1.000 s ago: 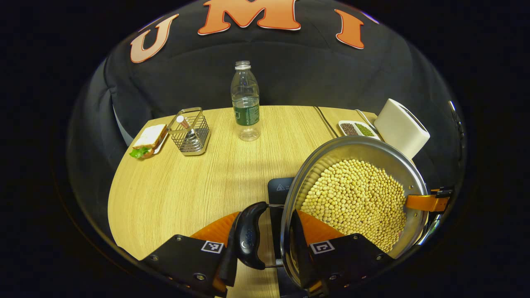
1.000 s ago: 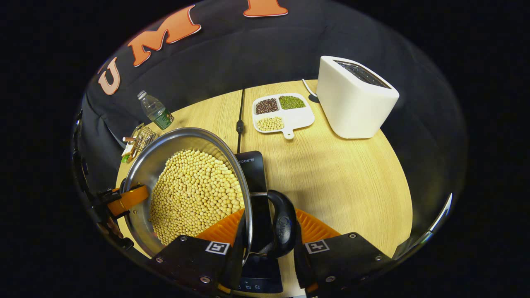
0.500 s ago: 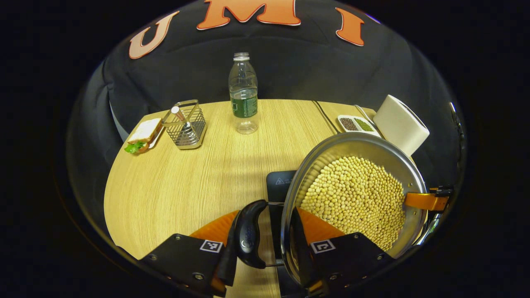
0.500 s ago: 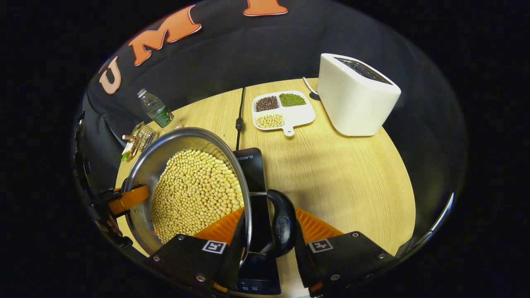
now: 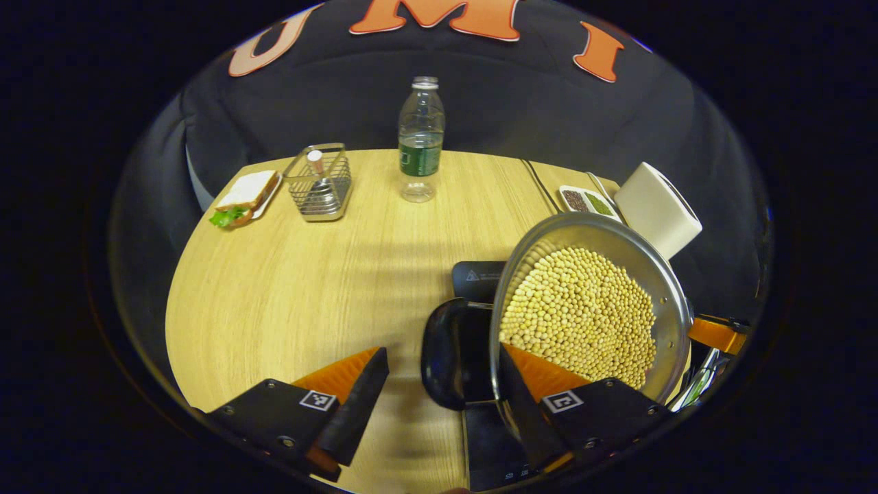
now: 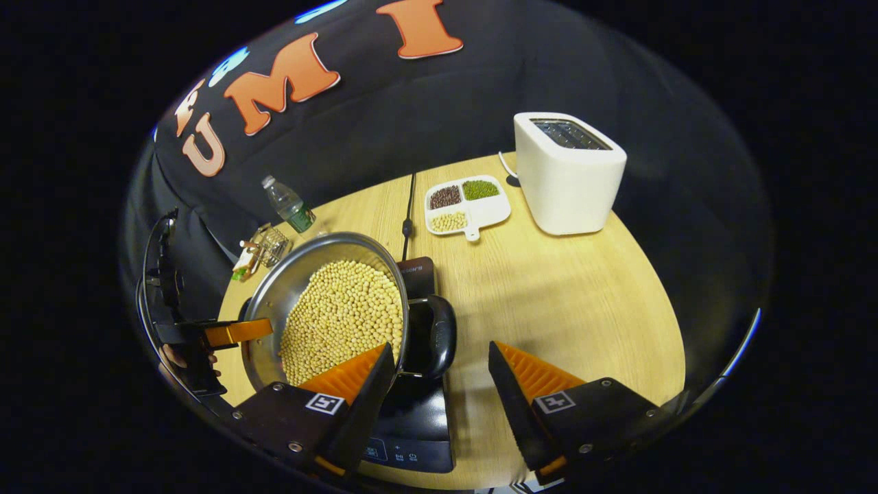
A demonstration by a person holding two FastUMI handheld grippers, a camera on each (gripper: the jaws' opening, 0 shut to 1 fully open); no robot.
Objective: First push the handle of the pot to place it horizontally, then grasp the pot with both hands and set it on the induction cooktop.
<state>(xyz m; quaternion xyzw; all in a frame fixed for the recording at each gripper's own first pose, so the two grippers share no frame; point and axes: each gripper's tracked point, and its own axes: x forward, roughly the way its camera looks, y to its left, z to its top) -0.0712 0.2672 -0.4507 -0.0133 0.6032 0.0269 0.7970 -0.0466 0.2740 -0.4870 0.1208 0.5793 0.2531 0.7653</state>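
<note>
Since the pot sits on the cooktop with its load of beans level, you have both tools spread wide — neither one grips anything. Your right gripper hangs just beside the pot's near side handle, which lies flat over the cooktop's dark glass and stands free in the gap between the fingers, touched by neither. Your left gripper stands the same way at the pot's far side: the other handle lies in the gap between its fingers, one finger reaching up against the pot's rim; whether it touches the metal, I cannot tell.

That spacing looks right for letting go: the pot bears on the cooktop, not on you. Judging by how things lie, the placing is done, though the pot seems to sit toward the cooktop's back edge, leaving the control strip bare in front.

Behind the pot stand a toaster, a divided dish and a bottle — all well apart from it.
</note>
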